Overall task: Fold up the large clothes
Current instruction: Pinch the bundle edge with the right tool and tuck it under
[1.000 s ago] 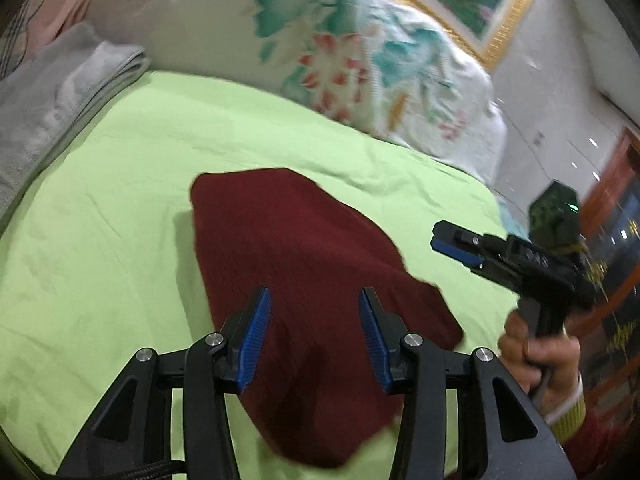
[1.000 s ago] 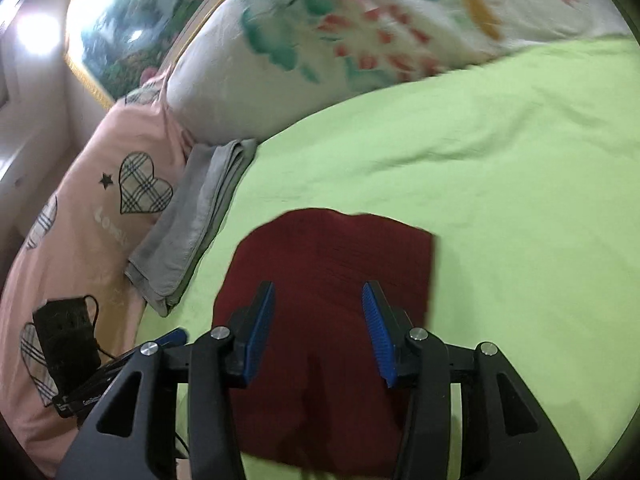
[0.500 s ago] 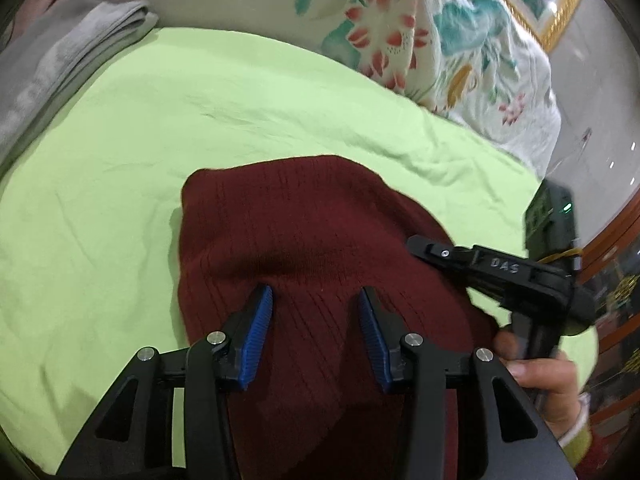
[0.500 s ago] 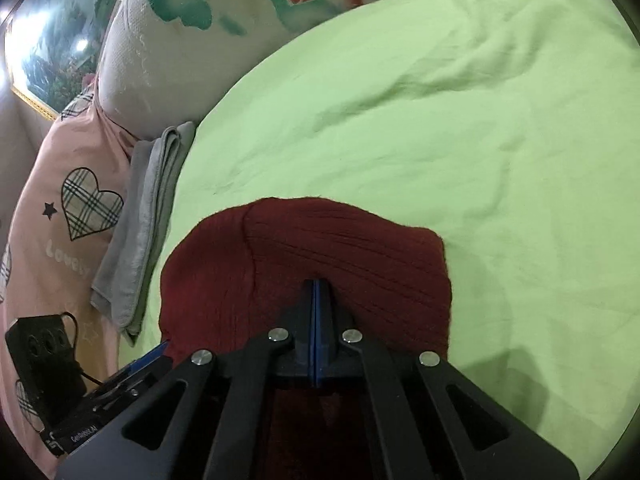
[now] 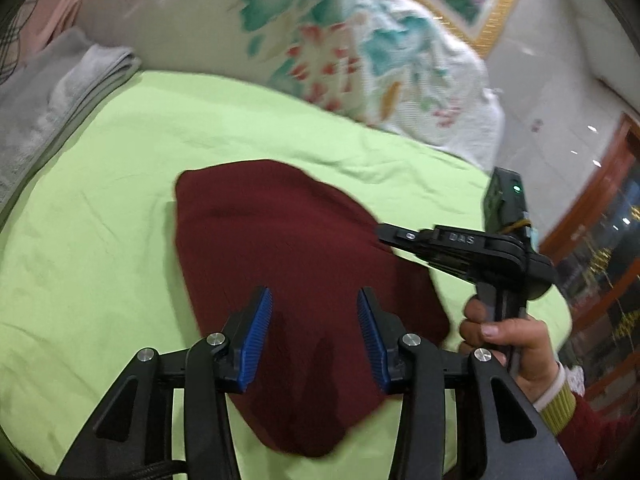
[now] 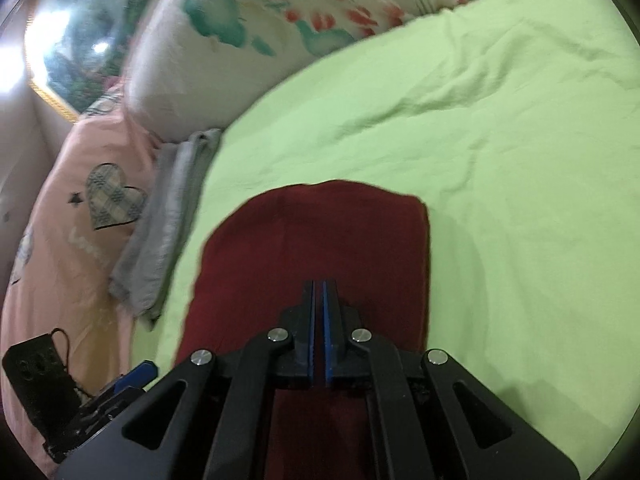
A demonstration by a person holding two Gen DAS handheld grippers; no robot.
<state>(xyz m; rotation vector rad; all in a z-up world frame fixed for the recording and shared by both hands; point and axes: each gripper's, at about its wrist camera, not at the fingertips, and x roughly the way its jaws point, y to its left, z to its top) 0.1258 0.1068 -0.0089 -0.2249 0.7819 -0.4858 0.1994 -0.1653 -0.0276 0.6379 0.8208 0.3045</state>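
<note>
One maroon garment (image 5: 296,248), two grippers (image 5: 316,332)

Maroon garment (image 5: 288,264) on green sheet (image 5: 100,280)

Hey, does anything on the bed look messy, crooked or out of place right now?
Nothing stands out. The dark red garment lies folded flat on the green sheet, and the grey towel sits folded by the pillows. No spill or damage shows.

Open green bedsheet (image 6: 500,152) lies clear right of the red sweater (image 6: 320,240); folded grey towels (image 6: 168,216) and floral pillows (image 5: 320,40) block the far left edge.
</note>
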